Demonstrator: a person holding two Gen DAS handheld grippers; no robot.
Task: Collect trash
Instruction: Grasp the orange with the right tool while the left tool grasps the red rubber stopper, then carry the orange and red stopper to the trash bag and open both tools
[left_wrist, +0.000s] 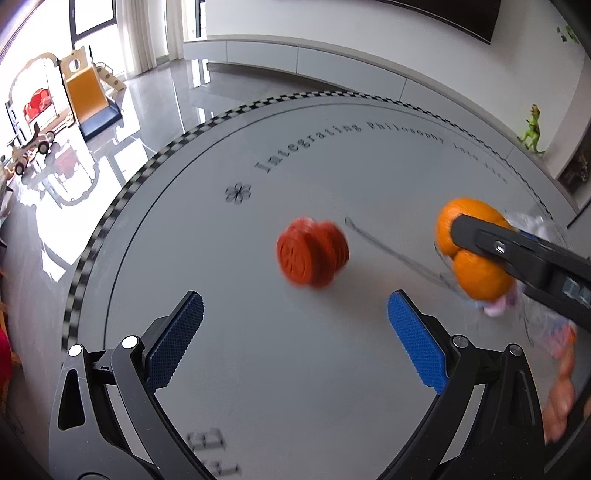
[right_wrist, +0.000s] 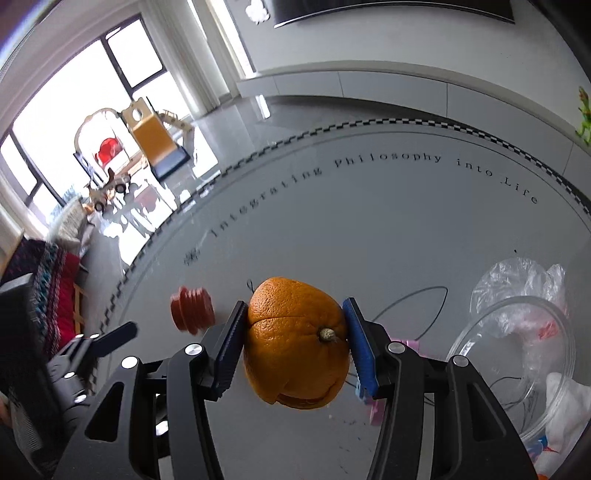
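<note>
An orange (right_wrist: 295, 354) with split peel hangs above the round grey table (right_wrist: 369, 229), and my right gripper (right_wrist: 294, 306) is shut on it, both pads pressing its sides. In the left wrist view the same orange (left_wrist: 465, 218) shows at the right, held clear of the table. A red ribbed cap-like piece (left_wrist: 312, 253) lies on the table, blurred, just beyond and between the fingers of my left gripper (left_wrist: 295, 299), which stands open and empty. The red piece (right_wrist: 194, 308) sits left of the orange.
A clear glass bowl (right_wrist: 517, 298) with crumpled plastic wrappers (right_wrist: 517, 273) stands at the right. A pink scrap (right_wrist: 410, 343) lies under my right gripper. The table's checkered edge (left_wrist: 122, 199) curves along the left, with glossy floor and toys beyond.
</note>
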